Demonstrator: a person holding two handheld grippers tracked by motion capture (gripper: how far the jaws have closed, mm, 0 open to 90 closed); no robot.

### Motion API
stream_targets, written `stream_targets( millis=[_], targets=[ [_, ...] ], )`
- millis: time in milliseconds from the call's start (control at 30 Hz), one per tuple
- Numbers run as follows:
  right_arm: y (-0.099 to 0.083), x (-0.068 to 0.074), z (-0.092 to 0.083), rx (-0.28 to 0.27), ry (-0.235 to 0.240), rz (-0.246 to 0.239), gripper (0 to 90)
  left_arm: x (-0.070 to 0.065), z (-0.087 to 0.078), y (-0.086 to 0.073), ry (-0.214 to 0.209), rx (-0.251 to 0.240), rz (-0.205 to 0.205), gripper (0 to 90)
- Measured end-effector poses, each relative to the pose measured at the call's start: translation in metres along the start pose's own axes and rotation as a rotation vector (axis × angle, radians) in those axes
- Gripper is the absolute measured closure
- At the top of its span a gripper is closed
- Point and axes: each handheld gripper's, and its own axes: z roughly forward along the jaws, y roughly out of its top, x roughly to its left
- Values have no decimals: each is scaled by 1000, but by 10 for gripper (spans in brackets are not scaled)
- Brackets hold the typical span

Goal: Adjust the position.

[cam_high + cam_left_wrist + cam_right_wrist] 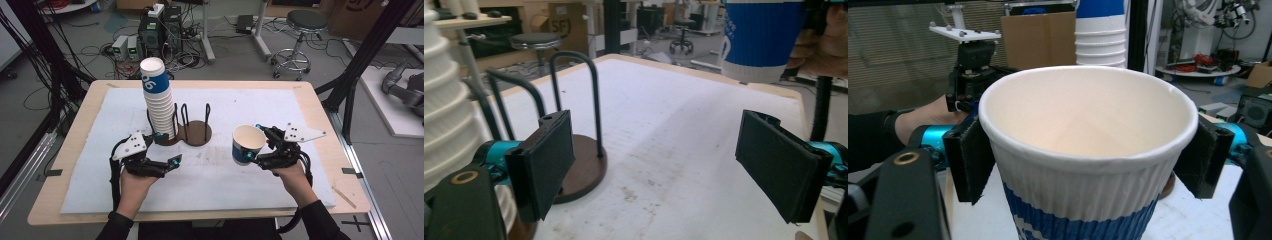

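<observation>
A person at a wooden table (pixel 70 120) covered w/ a white mat (pixel 260 107) works two hand-held tools. The right tool (pixel 256 145) is clamped on a single paper cup (pixel 247 144), white w/ a blue band, held clear of the mat near the table's right-centre, mouth tipped toward the camera in the high view. In the right gripper view the cup (pixel 1088 150) sits between the two black pads, one pressed to each side just under the rim; inside is plain white, nothing seen in it.

The left tool (pixel 172 162) rests low over the mat at front-left, jaws apart w/ nothing between them. The left gripper view shows its two pads (pixel 546 162) spread wide over bare, lightly stained mat, w/ the held cup (pixel 760 37) hanging at top right.

Behind the left tool stands a tall stack of cups (pixel 157 100), same white-and-blue type, leaning slightly left toward the top, seated in one half of a dark twin-ring holder (pixel 196 131) w/ upright wire loops. The holder's other ring, nearer the centre, holds no cup. The stack appears in the right gripper view behind the held cup (pixel 1100 32).

Beyond the table: a round stool (pixel 300 42), computer boxes (pixel 160 30) and loose cables on a grey floor.
</observation>
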Motion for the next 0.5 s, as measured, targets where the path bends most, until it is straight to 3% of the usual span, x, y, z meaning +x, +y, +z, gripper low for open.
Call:
stream_targets(
  millis=[133,500],
  targets=[
    [-2,-3,-3,4,-13,5,225,1,-3,1,22,-11,3,159],
    [-2,-3,-6,3,-26,2,224,-4,2,1,8,0,10,158]
  ],
)
